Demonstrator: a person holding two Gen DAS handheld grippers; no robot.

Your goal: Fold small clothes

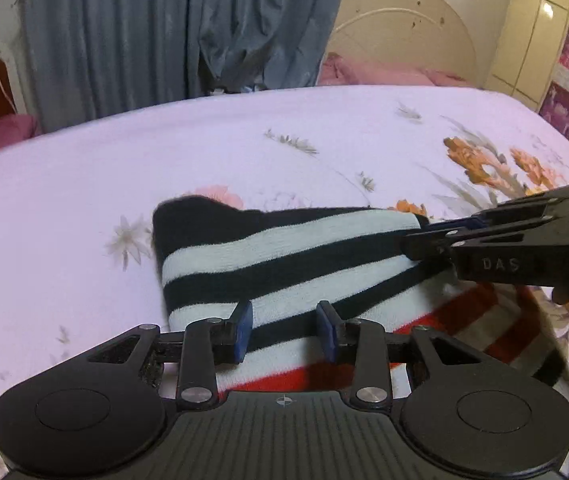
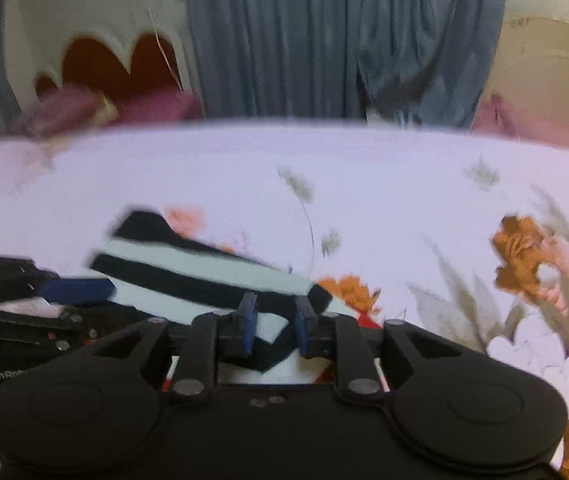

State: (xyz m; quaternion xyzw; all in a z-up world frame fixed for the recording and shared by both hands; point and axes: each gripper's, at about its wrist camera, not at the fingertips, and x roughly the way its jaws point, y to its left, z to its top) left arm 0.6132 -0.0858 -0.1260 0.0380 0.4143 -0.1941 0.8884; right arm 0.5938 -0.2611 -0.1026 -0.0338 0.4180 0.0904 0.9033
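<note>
A small striped garment (image 1: 284,256), black and white with red and white stripes at its near end, lies folded on the bed. My left gripper (image 1: 286,328) is open, its blue pads standing just over the garment's near edge. My right gripper (image 2: 275,326) is open over the garment's right end (image 2: 204,276); it shows from the side in the left wrist view (image 1: 416,236). The left gripper shows at the left of the right wrist view (image 2: 76,290).
The bed has a pale lilac sheet (image 1: 164,152) with orange flower prints (image 1: 472,160). Blue curtains (image 1: 188,28) hang beyond the far edge. A cream headboard (image 1: 404,32) and pink pillows (image 1: 368,72) lie at the right.
</note>
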